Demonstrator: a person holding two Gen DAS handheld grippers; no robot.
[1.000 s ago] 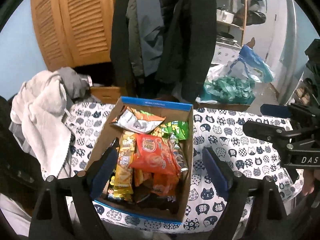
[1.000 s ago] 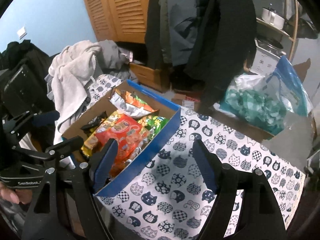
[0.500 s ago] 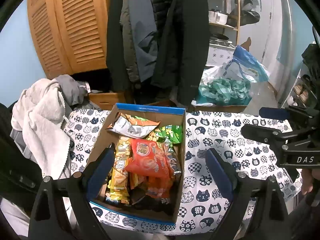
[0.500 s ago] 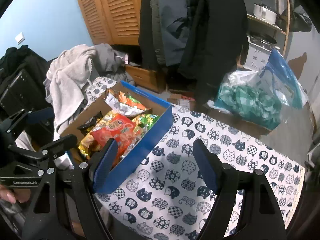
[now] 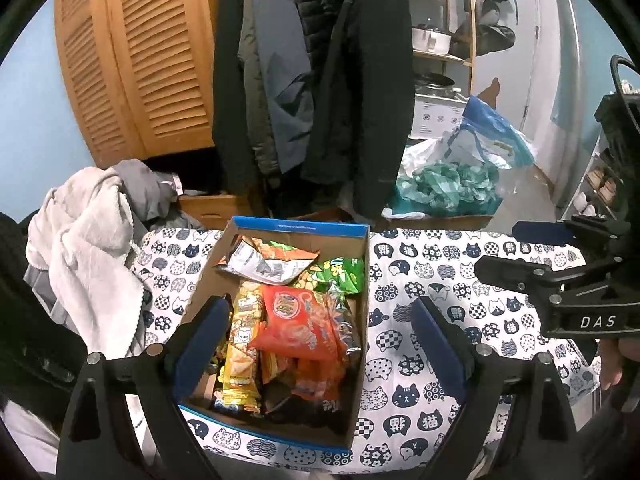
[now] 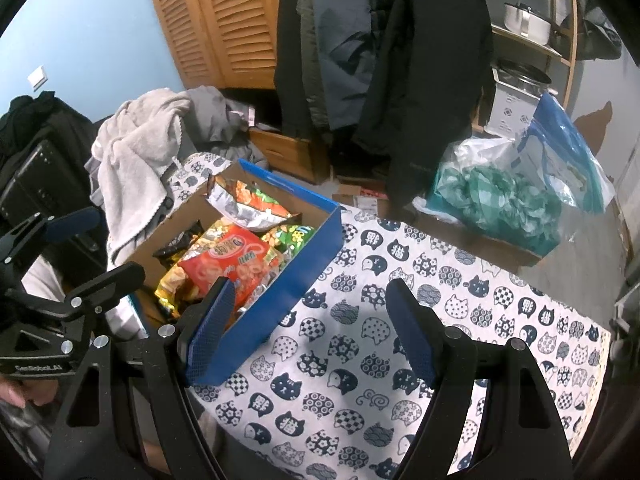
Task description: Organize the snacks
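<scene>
A blue-rimmed cardboard box (image 5: 360, 320) (image 6: 304, 264) stands on the left part of a table with a cat-print cloth (image 5: 424, 280) (image 6: 400, 320). It holds several snack packs: an orange-red bag (image 5: 296, 324) (image 6: 228, 260) on top, yellow packs (image 5: 240, 344), a green bag (image 5: 344, 274) and a silver-orange bag (image 5: 264, 262) at the far end. My left gripper (image 5: 316, 338) hovers open above the box, holding nothing. My right gripper (image 6: 308, 320) hangs open over the cloth just right of the box, with nothing between its fingers.
Coats (image 5: 320, 80) hang behind the table in front of a wooden louvred wardrobe (image 5: 132, 60). A pale towel and clothes (image 5: 88, 248) are heaped at the table's left. Clear bags with green contents (image 5: 452, 184) sit behind on the right, by a shelf with pots (image 5: 432, 40).
Both views have pulled back slightly from the table, so the box looks smaller and lower. The left jaws stand a little wider than a second ago. The snacks have not moved.
</scene>
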